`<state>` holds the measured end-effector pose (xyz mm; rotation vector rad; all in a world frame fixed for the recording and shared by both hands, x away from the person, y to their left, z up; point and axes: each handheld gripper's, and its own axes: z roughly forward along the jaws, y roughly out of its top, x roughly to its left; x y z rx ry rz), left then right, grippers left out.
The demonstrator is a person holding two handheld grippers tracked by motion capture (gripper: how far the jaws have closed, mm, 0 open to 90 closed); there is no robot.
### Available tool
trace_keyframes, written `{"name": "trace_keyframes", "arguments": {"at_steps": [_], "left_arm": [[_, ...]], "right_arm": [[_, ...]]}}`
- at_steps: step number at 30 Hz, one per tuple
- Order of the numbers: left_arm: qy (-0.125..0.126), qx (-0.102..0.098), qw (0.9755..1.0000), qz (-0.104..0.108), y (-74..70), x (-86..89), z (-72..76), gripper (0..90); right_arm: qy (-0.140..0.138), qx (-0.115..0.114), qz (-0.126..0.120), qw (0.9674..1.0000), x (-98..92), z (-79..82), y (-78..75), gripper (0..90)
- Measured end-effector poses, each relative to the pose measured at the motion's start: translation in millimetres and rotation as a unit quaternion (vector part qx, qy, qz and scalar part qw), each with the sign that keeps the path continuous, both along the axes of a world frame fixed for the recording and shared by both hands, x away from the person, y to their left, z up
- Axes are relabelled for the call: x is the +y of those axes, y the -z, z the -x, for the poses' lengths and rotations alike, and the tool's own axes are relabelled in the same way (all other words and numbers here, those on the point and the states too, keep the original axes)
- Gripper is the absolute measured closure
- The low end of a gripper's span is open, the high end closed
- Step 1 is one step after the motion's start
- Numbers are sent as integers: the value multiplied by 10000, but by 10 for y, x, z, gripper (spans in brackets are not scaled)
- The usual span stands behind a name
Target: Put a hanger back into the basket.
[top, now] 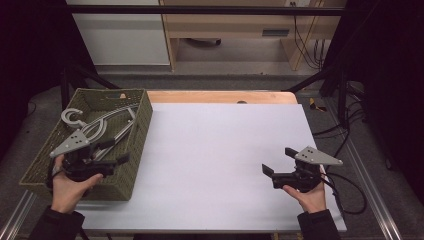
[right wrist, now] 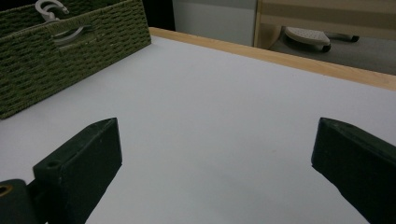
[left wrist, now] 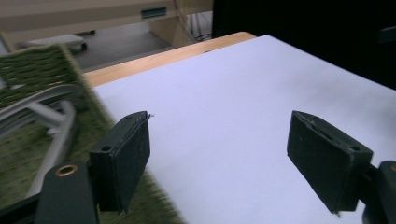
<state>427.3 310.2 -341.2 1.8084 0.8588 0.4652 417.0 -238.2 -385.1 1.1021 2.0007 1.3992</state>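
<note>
The woven basket [top: 131,165] is olive green, its wicker laid in even horizontal rows. The clothes hangers [top: 95,127] inside it are pale grey, one with a lighter, near-white hook. The surface [top: 220,150] is plain white with no pattern, edged at the far side by a light wooden strip. The left gripper [top: 114,151] is black with a grey three-cornered plate and a brass-coloured ring near one of its fingers [left wrist: 122,158]. The right gripper [top: 278,161] is likewise black under a grey plate.
</note>
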Motion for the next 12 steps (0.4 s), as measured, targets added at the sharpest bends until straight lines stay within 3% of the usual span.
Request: {"name": "trace_keyframes", "arguments": {"at_steps": [2,5,12], "left_arm": [[57,-55,9999,-71,33,-87,47,202],[31,-69,10000,-2,108,-175,104,191],[-14,-22,10000,54,303,-225,142,162]], "right_arm": [[-2,-8,-6,10000,-2,4,-2,18],[1,-13,-27,10000,-3,12,-5,18],[10,-36,-73,10000,-11,24,-7,19]]}}
